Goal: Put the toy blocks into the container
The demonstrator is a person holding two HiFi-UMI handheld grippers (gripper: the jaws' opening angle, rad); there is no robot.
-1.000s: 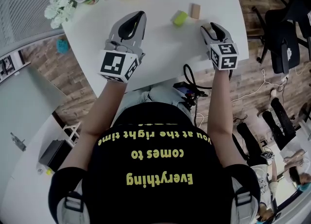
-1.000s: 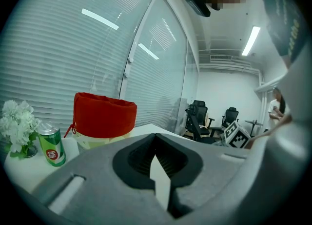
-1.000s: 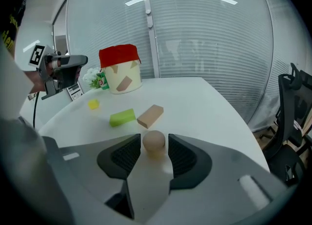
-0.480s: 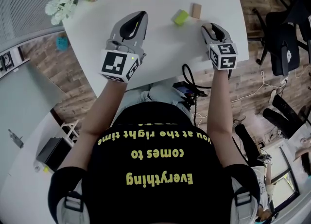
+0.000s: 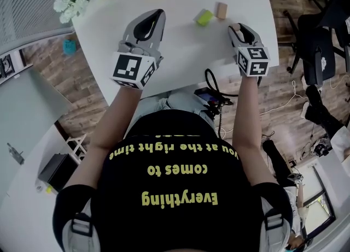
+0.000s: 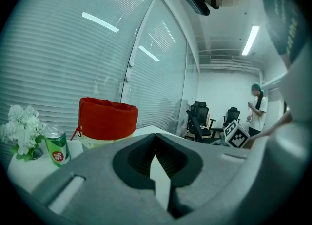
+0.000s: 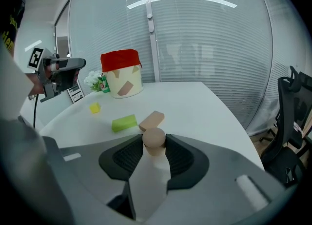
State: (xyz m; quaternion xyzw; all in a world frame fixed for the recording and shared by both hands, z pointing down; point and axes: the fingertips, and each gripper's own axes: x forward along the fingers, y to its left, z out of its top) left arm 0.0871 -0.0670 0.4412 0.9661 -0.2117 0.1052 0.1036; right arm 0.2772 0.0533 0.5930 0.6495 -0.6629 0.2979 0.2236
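Right gripper (image 7: 155, 143) jaws just closing, now pinch round tan block (image 7: 154, 136) on white table (image 7: 209, 104). Left gripper (image 6: 156, 138) jaws together, nothing inside. Red container (image 6: 107, 117) stands behind, well apart

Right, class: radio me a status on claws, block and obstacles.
Left claw shut, empty. Right claw just closed on round tan wooden block. Green wooden block, tan oblong block lie before red-topped cream container.
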